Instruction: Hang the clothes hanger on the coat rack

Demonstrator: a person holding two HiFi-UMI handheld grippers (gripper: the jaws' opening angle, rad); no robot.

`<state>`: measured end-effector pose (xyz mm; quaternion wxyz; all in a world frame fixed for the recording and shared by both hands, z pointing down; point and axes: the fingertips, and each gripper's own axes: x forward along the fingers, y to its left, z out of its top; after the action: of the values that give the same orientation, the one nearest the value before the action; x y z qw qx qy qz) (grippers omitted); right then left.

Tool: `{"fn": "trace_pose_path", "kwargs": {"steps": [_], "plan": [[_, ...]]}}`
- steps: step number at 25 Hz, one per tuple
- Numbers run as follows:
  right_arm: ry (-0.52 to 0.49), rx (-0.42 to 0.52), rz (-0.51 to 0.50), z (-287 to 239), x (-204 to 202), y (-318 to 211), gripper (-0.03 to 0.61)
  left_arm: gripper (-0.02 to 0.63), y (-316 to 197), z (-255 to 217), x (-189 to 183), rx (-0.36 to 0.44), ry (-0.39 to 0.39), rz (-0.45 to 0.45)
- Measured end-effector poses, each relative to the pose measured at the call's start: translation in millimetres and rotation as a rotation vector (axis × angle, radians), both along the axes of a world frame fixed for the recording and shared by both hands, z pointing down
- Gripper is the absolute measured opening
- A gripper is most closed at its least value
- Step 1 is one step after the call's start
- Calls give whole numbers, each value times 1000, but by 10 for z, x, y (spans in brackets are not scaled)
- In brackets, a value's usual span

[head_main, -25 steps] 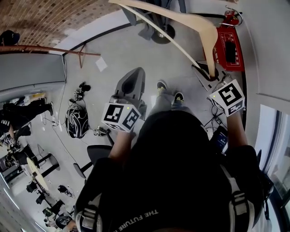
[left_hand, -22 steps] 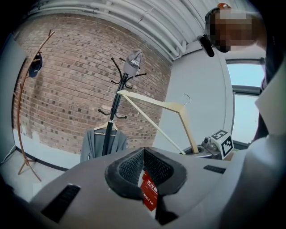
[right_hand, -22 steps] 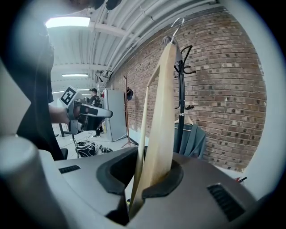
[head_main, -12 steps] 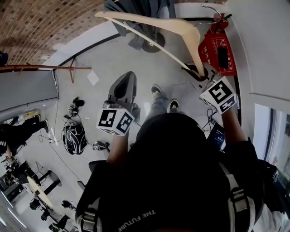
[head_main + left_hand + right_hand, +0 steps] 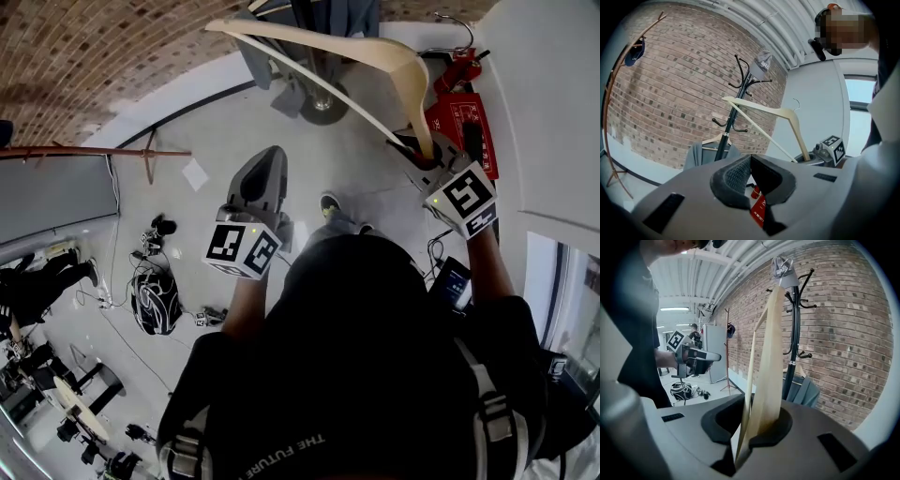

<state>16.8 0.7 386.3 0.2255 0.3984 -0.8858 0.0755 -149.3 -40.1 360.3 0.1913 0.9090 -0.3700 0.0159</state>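
Two grippers are in view, the left gripper (image 5: 750, 161) and the right gripper (image 5: 757, 427). There are two wooden hangers: one clothes hanger (image 5: 356, 47) between the right gripper's jaws and one second hanger (image 5: 710, 139) ahead of both. One black coat rack (image 5: 724, 134) ahead of the grippers bears one grey cap (image 5: 763, 63) and one grey garment (image 5: 696, 154), and out past the left gripper stands one thin wooden stand (image 5: 726, 357) with one dark cap (image 5: 635, 50).

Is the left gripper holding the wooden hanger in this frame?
No, the left gripper has nothing between its jaws; the wooden hanger is clamped in the right gripper.
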Motion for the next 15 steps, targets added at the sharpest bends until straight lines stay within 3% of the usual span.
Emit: {"fn": "trace_pose_path", "kwargs": {"steps": [15], "plan": [[48,-6,11,-8,-24,-293,43,20,-376,43,-124,-11,17,22]]}}
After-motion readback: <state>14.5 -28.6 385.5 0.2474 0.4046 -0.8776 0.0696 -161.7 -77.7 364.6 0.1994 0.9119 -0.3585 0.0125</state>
